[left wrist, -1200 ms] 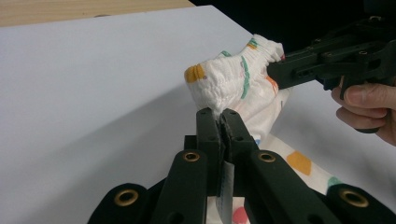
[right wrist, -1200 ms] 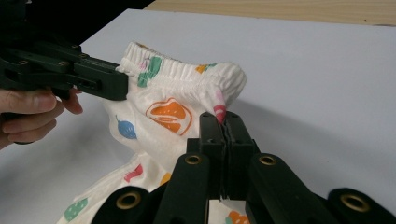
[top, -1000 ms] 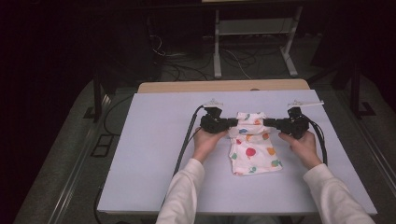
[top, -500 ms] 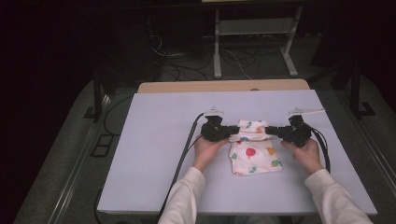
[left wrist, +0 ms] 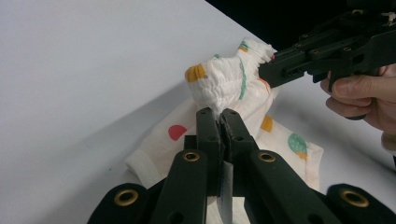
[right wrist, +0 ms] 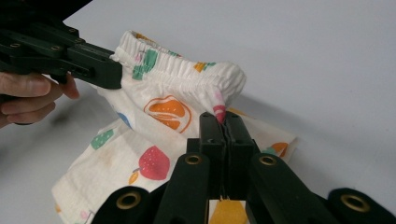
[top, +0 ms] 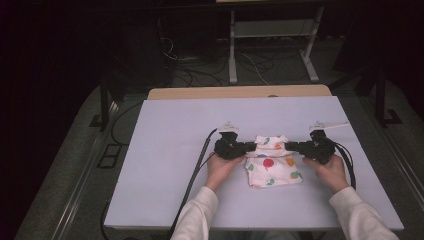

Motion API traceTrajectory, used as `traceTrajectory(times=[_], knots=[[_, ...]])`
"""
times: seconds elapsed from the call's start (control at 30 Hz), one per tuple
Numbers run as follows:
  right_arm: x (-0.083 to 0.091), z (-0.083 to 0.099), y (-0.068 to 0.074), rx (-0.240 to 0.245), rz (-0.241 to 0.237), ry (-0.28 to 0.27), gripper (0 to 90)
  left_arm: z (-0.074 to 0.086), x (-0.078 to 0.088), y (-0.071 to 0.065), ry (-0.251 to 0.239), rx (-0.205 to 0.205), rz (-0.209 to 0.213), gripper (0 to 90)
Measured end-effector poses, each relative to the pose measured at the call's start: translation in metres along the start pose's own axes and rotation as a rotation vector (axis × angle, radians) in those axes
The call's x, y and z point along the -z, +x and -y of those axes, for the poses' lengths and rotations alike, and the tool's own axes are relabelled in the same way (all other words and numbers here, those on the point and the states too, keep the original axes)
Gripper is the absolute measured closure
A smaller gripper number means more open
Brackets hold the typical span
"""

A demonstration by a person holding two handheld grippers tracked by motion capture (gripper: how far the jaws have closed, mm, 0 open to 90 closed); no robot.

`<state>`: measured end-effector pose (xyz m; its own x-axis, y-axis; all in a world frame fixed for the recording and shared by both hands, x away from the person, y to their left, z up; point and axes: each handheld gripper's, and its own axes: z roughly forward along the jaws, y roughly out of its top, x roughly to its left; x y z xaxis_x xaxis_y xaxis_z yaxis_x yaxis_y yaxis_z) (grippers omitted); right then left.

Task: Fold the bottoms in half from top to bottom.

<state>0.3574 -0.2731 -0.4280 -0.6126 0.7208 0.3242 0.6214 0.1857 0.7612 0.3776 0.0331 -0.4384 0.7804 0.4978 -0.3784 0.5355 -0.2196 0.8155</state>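
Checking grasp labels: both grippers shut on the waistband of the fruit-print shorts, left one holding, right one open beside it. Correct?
Not quite. The right gripper is shut on the waistband too, as the right gripper view shows. The left gripper grips the other end of the shorts.

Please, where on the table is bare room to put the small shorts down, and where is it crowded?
The table is bare left of the left tool, up to its left edge. It is also bare beyond the shorts, toward the far edge. The crowded part is near the front right: both hands, the right tool and the cables.
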Motion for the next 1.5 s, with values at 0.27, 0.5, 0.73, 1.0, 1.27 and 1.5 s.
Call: traceTrajectory(times=[0.27,0.5,0.73,1.0,1.27,1.5], knots=[[0.004,0.004,0.003,0.013,-0.009,0.016,87.0,0.006,0.001,-0.005,0.02,-0.009,0.0,87.1],[0.002,0.006,0.003,0.013,-0.011,0.036,87.0,0.008,0.003,-0.01,0.041,-0.022,0.0,87.0],[0.004,0.011,0.002,0.01,-0.017,0.049,86.9,0.009,0.001,-0.016,0.063,-0.037,0.008,87.1],[0.006,0.017,0.0,0.025,-0.025,0.063,86.5,0.012,0.001,-0.024,0.086,-0.055,0.014,87.0],[0.006,0.019,-0.001,0.011,-0.031,0.087,85.1,0.017,-0.001,-0.026,0.105,-0.063,0.025,86.7],[0.012,0.023,-0.002,-0.029,0.004,0.111,54.7,0.024,-0.002,-0.026,0.109,-0.064,0.023,86.5]])
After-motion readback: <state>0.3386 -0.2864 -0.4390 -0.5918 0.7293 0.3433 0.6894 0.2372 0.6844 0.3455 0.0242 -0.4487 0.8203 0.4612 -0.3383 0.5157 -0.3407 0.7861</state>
